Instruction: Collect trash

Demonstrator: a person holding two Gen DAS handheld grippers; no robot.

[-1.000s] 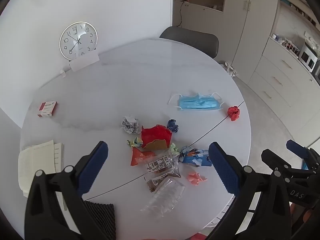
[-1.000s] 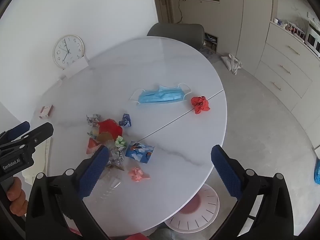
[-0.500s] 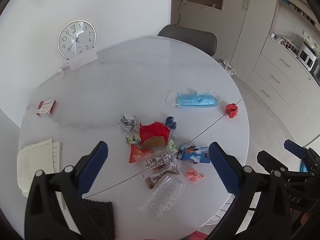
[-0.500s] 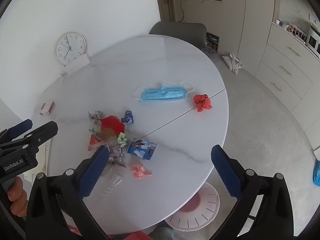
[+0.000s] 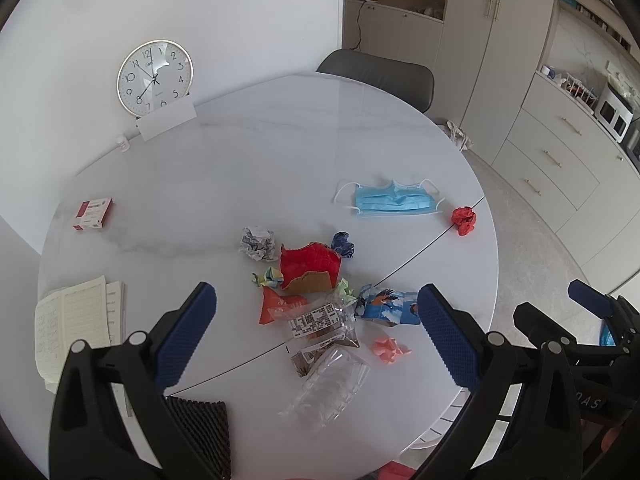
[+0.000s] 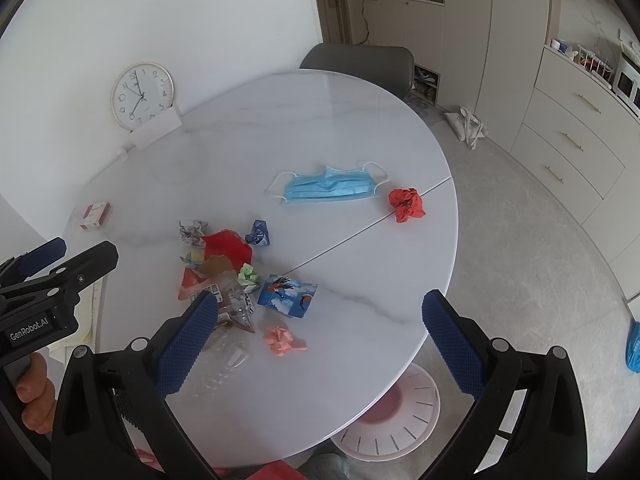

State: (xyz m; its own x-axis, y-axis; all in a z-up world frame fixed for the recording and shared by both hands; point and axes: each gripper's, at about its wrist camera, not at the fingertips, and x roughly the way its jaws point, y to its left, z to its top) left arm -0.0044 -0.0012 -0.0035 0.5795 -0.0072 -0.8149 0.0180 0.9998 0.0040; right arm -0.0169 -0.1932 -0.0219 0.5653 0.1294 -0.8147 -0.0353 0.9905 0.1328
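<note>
Left tool (image 5: 316, 330), right tool (image 6: 320, 330): jaws wide apart, holding nothing.

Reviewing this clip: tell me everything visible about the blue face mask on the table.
The face mask is a light blue pleated surgical type with white ear loops at both ends, apparently thin non-woven fabric. It lies flat and unfolded, slightly creased, on the white marble-look table, away from the main litter cluster. A crumpled red paper ball sits just beside one end, apart from it. Nothing rests on it; neither gripper touches it.
</note>
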